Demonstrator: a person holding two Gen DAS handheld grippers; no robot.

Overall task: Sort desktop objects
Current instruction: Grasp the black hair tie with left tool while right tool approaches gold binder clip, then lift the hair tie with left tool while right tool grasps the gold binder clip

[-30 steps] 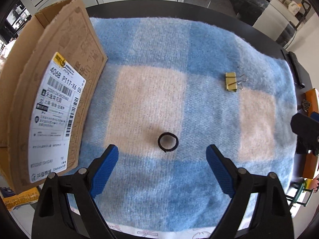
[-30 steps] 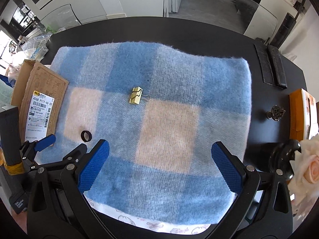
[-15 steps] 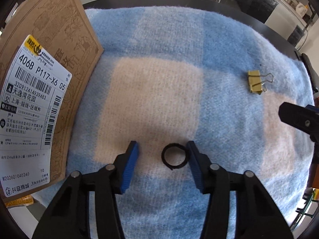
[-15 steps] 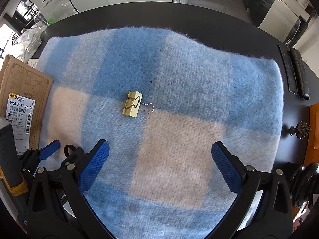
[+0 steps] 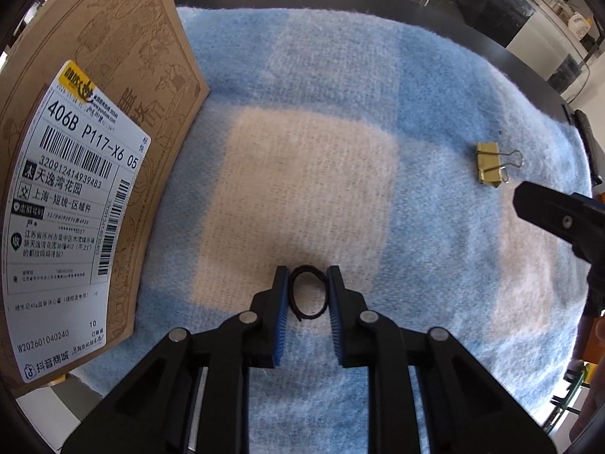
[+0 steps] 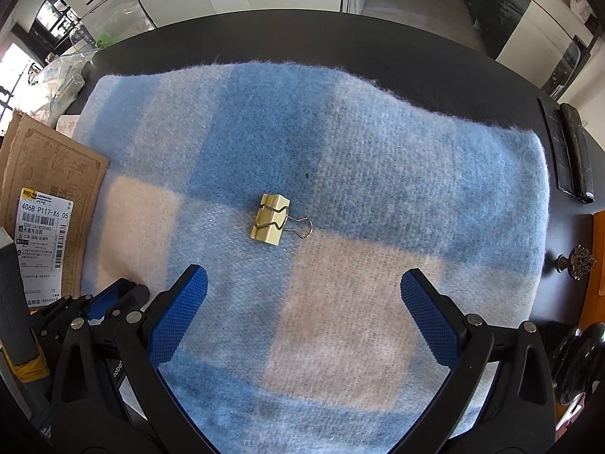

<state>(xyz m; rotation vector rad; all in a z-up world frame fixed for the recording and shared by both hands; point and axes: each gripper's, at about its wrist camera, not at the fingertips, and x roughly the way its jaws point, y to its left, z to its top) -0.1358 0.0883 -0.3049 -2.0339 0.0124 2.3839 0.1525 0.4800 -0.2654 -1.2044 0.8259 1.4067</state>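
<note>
Left tongs (image 5: 305,295), pointing straight down at the blanket (image 5: 314,174): the jaws have just been closing and now press on both sides of a small black ring (image 5: 307,297), squeezed into an upright oval between the blue pads; the ring rests at the near edge of a cream square of the weave. Right tongs (image 6: 302,314), tilted steeply downward: jaws wide apart, blue pads touching nothing, nothing between them. A gold binder clip (image 6: 270,223) lies flat on the blanket just ahead of the right tongs, its wire handle pointing right, well apart from the ring; in the left wrist view the same clip sits at the right, near a black finger of the right tongs. The blanket, a fuzzy blue-and-cream check, covers most of a round black desk (image 6: 302,38). A brown cardboard box (image 5: 124,75) with a white shipping label (image 5: 72,208) stands at the blanket's left edge. On the bare desk to the right lie two black bars (image 6: 571,155) and a small dark ornament (image 6: 578,261). Beyond the desk: white cabinets, a grey floor and clear chair backs.
</note>
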